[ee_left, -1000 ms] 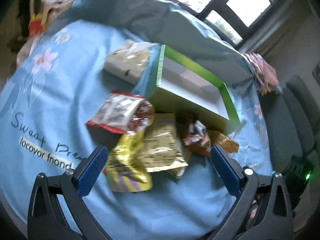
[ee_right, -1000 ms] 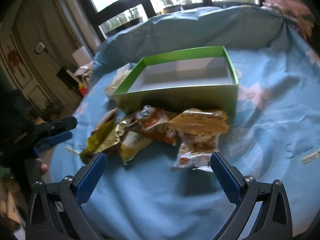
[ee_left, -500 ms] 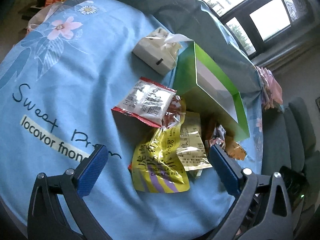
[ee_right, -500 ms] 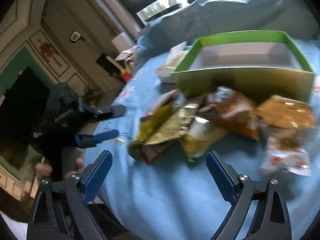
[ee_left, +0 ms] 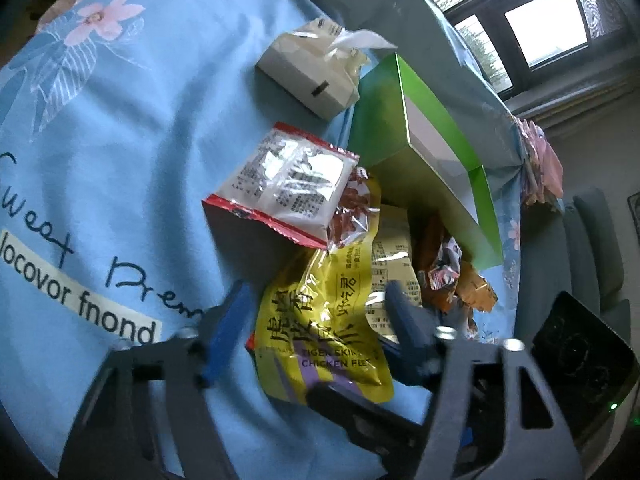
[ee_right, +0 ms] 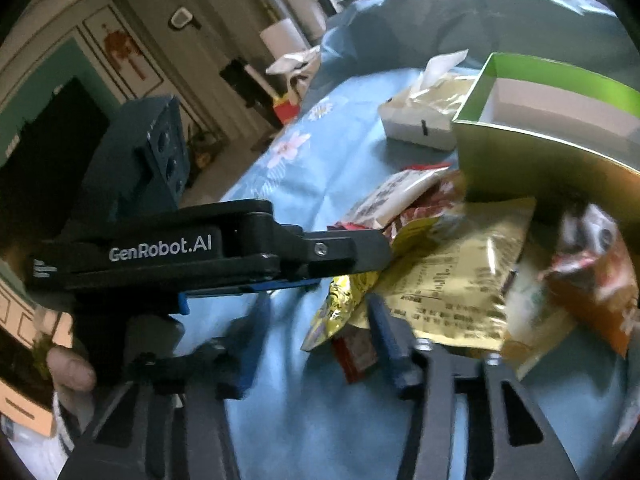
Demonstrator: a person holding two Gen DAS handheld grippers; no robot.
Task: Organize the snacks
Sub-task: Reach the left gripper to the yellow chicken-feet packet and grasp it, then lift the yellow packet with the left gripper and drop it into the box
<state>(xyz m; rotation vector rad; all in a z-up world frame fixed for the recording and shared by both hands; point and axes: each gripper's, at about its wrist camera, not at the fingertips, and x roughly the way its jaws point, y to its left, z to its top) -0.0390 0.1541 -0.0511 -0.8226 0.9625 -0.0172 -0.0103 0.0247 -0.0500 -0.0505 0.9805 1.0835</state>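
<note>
The left hand-held gripper [ee_left: 316,316] has just been closing; its blue pads straddle the near end of the yellow chicken-feet packet [ee_left: 320,320], which lies between them, though blur leaves it unclear whether they touch it, so no grip can be claimed. The right hand-held gripper [ee_right: 316,328] has also been narrowing, jaws apart, with the packet's lower corner and a red wrapper [ee_right: 356,350] at its right pad.

The snacks sit heaped on a blue flowered cloth [ee_left: 120,140]. In the left wrist view a red-edged clear packet [ee_left: 284,188] lies at 11 o'clock from the yellow one, a tan packet [ee_left: 392,256] at 2 o'clock, and orange wrappers [ee_left: 460,284] at 3 o'clock. The green box [ee_left: 384,128] (white inside) stands behind at 1 o'clock, and a tissue pack [ee_left: 316,68] at 12.
</note>
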